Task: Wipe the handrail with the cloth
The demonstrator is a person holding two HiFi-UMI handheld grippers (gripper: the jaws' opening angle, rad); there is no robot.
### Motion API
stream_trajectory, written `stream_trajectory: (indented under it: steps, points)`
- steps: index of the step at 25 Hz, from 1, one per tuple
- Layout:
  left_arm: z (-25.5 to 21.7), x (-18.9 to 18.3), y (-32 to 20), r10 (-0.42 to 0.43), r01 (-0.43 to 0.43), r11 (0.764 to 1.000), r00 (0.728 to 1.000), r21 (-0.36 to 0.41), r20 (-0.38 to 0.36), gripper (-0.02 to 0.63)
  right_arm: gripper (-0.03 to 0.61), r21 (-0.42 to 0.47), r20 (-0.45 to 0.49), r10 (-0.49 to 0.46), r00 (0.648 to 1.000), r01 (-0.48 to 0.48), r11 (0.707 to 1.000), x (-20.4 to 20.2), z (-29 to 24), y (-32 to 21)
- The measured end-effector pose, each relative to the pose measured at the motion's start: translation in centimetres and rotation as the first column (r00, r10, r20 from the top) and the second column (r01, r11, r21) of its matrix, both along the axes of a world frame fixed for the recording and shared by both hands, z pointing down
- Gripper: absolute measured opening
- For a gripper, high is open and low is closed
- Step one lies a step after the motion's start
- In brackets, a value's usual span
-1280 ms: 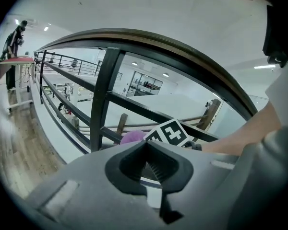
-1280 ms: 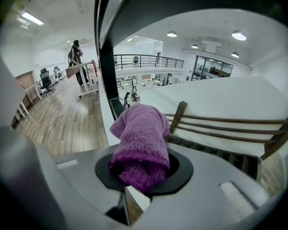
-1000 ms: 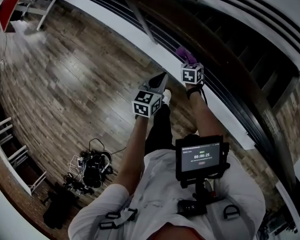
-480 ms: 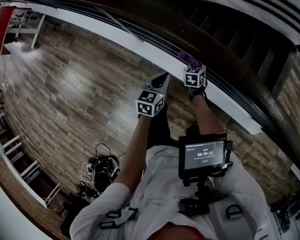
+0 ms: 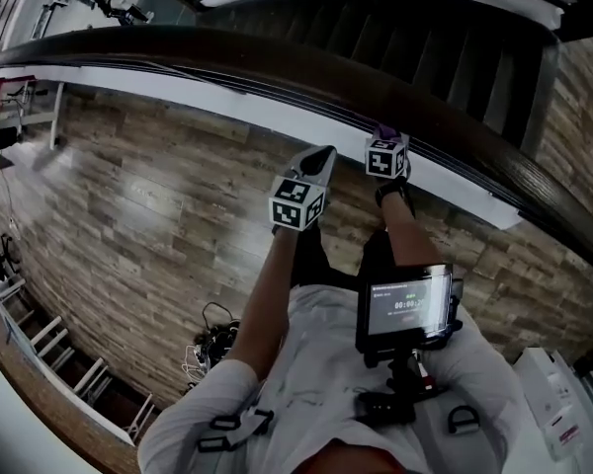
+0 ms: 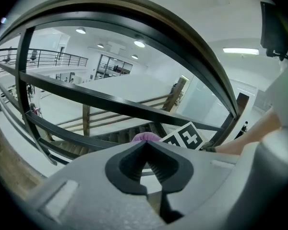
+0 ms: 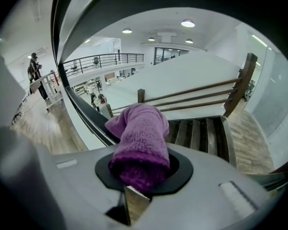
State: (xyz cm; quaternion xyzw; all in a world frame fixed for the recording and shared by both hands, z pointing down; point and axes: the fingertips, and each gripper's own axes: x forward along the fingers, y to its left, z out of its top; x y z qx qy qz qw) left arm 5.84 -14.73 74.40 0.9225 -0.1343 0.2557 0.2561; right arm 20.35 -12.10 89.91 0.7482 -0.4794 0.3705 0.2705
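Observation:
A dark wooden handrail [image 5: 227, 55] curves across the top of the head view, with black railing bars [image 5: 277, 97] beneath it. My right gripper [image 5: 383, 138] is shut on a purple cloth [image 5: 383, 131] that sits just under the rail; I cannot tell whether it touches. In the right gripper view the cloth [image 7: 140, 138] bulges out of the right gripper [image 7: 140, 171]. My left gripper [image 5: 323, 154] hangs a little left of and below it, shut and holding nothing. From the left gripper [image 6: 145, 145] I see the cloth [image 6: 145, 137] and the handrail [image 6: 182, 47] arching overhead.
A wood plank floor [image 5: 148, 215] lies below the railing, with a bundle of cables and gear [image 5: 212, 339] on it. Dark stairs [image 5: 415, 47] descend beyond the rail. A small screen [image 5: 407, 306] is mounted on the person's chest. A white ledge [image 5: 455, 191] runs under the bars.
The head view has swung, so the handrail now spans the whole top and the stairs show more. Both grippers keep about the same pose, the right one still holding the cloth by the rail.

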Motion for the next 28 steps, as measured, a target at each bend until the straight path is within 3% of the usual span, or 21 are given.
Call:
stream_trajectory:
  steps: [12, 21, 28]
  points:
    - [0.9, 8.3, 9.6, 0.221, -0.221, 0.975, 0.975, -0.026, 0.010, 0.000, 0.072, 0.017, 0.002, 0.212, 0.977, -0.212, 0.977, 7.0, -0.3, 11.8]
    - [1.1, 14.6, 18.4, 0.376, -0.376, 0.926, 0.926, -0.037, -0.007, 0.000, 0.072, 0.009, -0.022, 0.389, 0.921, -0.389, 0.921, 13.8, -0.6, 23.6]
    - [1.5, 18.4, 24.8, 0.476, -0.476, 0.879, 0.880, -0.027, -0.007, 0.000, 0.072, 0.018, -0.041, 0.468, 0.883, -0.468, 0.884, 18.3, -0.6, 30.9]
